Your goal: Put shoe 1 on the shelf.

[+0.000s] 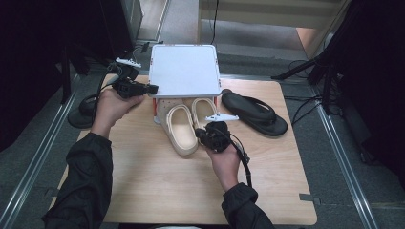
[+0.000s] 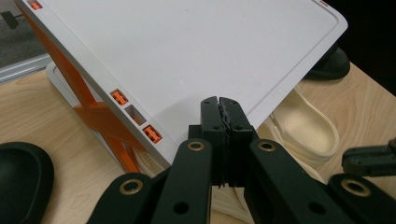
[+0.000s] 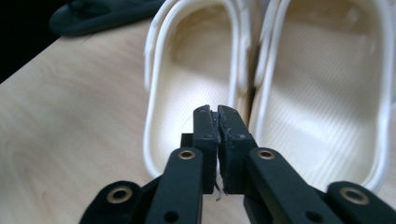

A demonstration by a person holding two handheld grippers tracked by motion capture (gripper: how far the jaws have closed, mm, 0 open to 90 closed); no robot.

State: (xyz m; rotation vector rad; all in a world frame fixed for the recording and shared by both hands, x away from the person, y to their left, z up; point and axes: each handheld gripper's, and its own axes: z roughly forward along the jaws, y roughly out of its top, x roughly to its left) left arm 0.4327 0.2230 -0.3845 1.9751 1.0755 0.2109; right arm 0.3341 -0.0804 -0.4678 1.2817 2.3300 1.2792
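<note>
Grippers both closed, empty: left gripper (image 1: 152,88) at rack (image 1: 184,71) edge, right gripper (image 3: 218,122) over clogs (image 1: 180,128); reopen wide before grabbing rim.

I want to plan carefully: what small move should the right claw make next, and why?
Probably push forward a little. The right claw is shut just behind the heels of the two cream shoes, whose toes already lie under the raised white lid. The left claw is shut at the lid's edge. The nearer shoe sticks out further, so nudge it in first.
</note>
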